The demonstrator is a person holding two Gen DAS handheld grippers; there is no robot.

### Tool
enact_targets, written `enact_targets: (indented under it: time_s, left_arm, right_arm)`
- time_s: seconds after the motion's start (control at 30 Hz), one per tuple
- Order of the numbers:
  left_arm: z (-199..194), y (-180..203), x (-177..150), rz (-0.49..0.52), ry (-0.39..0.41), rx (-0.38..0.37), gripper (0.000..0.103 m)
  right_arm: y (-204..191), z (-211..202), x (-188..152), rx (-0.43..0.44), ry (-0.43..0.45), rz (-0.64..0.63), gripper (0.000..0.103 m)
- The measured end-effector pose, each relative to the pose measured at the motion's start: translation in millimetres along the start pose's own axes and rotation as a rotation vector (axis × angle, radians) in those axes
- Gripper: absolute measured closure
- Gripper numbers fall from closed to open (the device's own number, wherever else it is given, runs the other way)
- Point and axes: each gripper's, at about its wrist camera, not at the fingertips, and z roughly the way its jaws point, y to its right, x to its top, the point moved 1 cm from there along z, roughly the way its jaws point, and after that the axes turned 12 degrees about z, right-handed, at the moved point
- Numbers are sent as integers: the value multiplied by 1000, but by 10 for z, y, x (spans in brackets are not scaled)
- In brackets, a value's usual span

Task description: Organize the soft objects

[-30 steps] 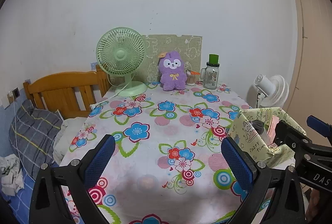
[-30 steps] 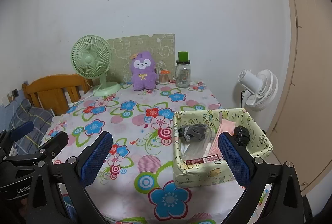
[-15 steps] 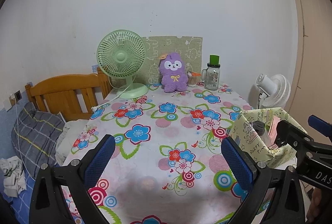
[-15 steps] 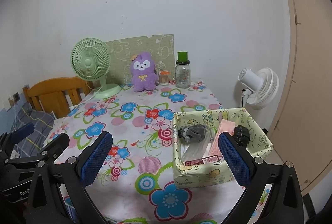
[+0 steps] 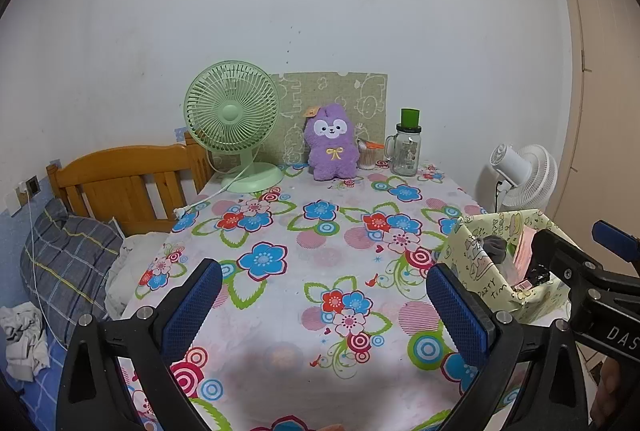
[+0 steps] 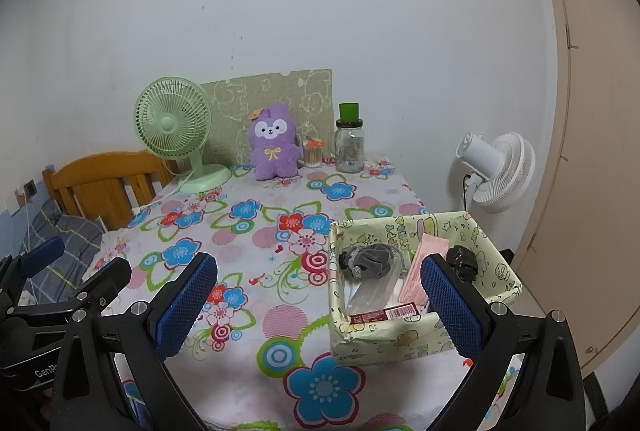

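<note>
Two grippers, both wide open and empty, raised at the near edge of the tabletop point(image 6: 256, 311): left gripper point(image 5: 326, 307) over the bare floral cloth, right gripper point(image 6: 320, 307) beside and partly over the fabric box point(image 6: 496, 271) at the near right.

Inside the box: a grey scrunchie point(image 6: 370, 258) toward the far left, a black scrunchie point(image 6: 463, 262) toward the far right, a pink packet point(image 6: 424, 265) leaning between them, clear sleeves and a red-labelled packet at the near side. In the left view, only the box's printed wall point(image 5: 480, 263) and a glimpse of grey above it.

Far back, upright against a green board: a purple plush toy point(image 5: 331, 147), between a green desk fan point(image 5: 234, 123) on the left and a glass jar with a green cap point(image 5: 407, 147) on the right, with a small container just beside the plush.

Probably the one soft thing not yet boxed: the plush. Likely light, squashy, fuzzy rather than slippery, nothing fragile in it. Best taken across the narrow middle of the body, squeezed firmly enough to compress the pile; ears too floppy for a steady hold. Some care near the jar, hard and easily tipped. Scrunchies equally limp and light, easily pinched anywhere along the ring.
</note>
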Motion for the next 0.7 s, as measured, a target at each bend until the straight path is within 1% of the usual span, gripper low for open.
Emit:
enact_targets:
  time_s: [0.7]
  left_arm:
    - [6, 12, 19, -4, 6, -11, 0]
  right_arm:
    - [33, 4, 38, 1, -4, 8, 0]
